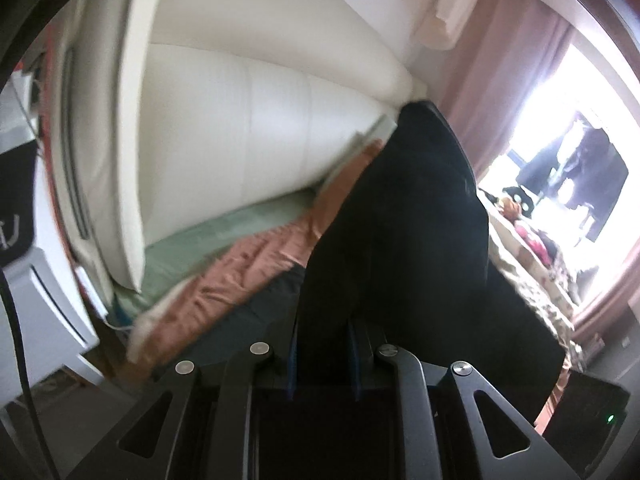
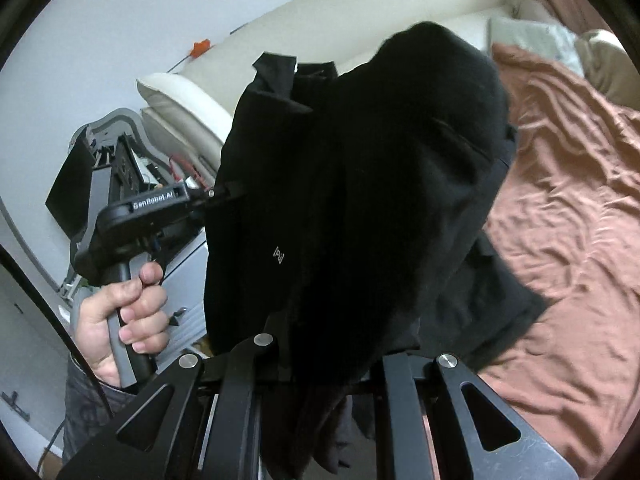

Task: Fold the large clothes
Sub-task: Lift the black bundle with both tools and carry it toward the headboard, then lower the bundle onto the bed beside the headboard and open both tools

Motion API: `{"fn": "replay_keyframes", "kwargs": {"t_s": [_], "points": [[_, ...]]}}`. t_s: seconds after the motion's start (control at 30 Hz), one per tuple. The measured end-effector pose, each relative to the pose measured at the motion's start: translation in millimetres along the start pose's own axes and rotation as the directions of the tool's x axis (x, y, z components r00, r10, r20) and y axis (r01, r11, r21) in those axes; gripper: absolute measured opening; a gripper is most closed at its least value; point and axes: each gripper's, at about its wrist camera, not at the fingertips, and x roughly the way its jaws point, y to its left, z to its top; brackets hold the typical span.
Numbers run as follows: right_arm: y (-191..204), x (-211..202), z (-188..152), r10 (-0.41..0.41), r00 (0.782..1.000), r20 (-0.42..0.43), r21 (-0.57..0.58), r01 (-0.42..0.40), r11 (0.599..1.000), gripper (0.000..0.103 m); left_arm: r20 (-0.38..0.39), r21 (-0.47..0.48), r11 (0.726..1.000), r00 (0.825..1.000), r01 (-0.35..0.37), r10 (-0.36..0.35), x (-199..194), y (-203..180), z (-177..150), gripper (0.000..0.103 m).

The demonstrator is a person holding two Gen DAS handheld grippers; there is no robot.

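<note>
A large black garment with a small white chest logo hangs lifted above the bed. It also fills the middle of the left wrist view. My left gripper is shut on its fabric, which bunches between the blue-edged fingers. From the right wrist view the left gripper grips the garment's left edge, a hand holding its handle. My right gripper is shut on the garment, whose cloth drapes over and hides the fingertips.
The bed carries a rust-coloured sheet and a green one, with a cream padded headboard. A grey drawer unit stands left of the bed. Pink curtains and a bright window are at the right.
</note>
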Motion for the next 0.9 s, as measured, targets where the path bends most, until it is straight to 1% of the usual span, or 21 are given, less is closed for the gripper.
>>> {"fn": "replay_keyframes", "kwargs": {"t_s": [0.07, 0.17, 0.2, 0.3, 0.37, 0.5, 0.67, 0.7, 0.77, 0.83, 0.87, 0.9], "points": [[-10, 9, 1, 0.008, 1.0, -0.012, 0.018, -0.008, 1.0, 0.01, -0.002, -0.005, 1.0, 1.0, -0.019, 0.019, 4, 7, 3, 0.02], [-29, 32, 2, 0.006, 0.999, -0.032, 0.047, -0.004, 0.999, 0.01, -0.019, -0.006, 0.999, 0.999, -0.042, 0.042, 22, 18, 5, 0.019], [-27, 34, 2, 0.008, 0.999, -0.039, 0.059, -0.006, 0.998, 0.01, -0.027, -0.006, 0.999, 0.999, -0.046, 0.046, 26, 18, 5, 0.019], [-33, 42, 3, 0.005, 0.998, -0.057, 0.093, 0.001, 0.996, 0.01, -0.061, -0.01, 0.998, 0.997, -0.056, 0.055, 56, 30, 3, 0.019], [-39, 45, 5, -0.004, 0.998, -0.068, 0.115, 0.011, 0.993, 0.01, -0.081, 0.0, 0.998, 0.995, -0.065, 0.065, 69, 31, 5, 0.019], [-46, 43, 8, -0.007, 0.996, -0.086, 0.156, 0.021, 0.988, 0.01, -0.126, 0.015, 0.997, 0.989, -0.081, 0.082, 114, 35, 1, 0.019], [-76, 78, 13, -0.016, 0.991, -0.129, 0.187, 0.04, 0.982, 0.01, -0.185, 0.046, 0.992, 0.975, -0.119, 0.126, 166, 39, -5, 0.019], [-79, 86, 12, -0.016, 0.991, -0.136, 0.194, 0.043, 0.98, 0.011, -0.192, 0.048, 0.991, 0.973, -0.124, 0.131, 171, 39, -6, 0.019], [-92, 98, 11, -0.014, 0.988, -0.153, 0.22, 0.048, 0.974, 0.014, -0.217, 0.061, 0.988, 0.964, -0.145, 0.155, 188, 43, -9, 0.024], [-107, 115, 9, -0.023, 0.98, -0.196, 0.269, 0.076, 0.96, 0.016, -0.221, 0.077, 0.978, 0.954, -0.192, 0.204, 195, 47, -13, 0.029], [-117, 124, 5, -0.026, 0.974, -0.223, 0.3, 0.094, 0.949, 0.017, -0.217, 0.082, 0.976, 0.952, -0.201, 0.215, 195, 48, -15, 0.031], [-127, 131, 2, -0.026, 0.971, -0.239, 0.333, 0.107, 0.937, 0.018, -0.217, 0.076, 0.98, 0.956, -0.184, 0.196, 193, 51, -21, 0.033]]}}
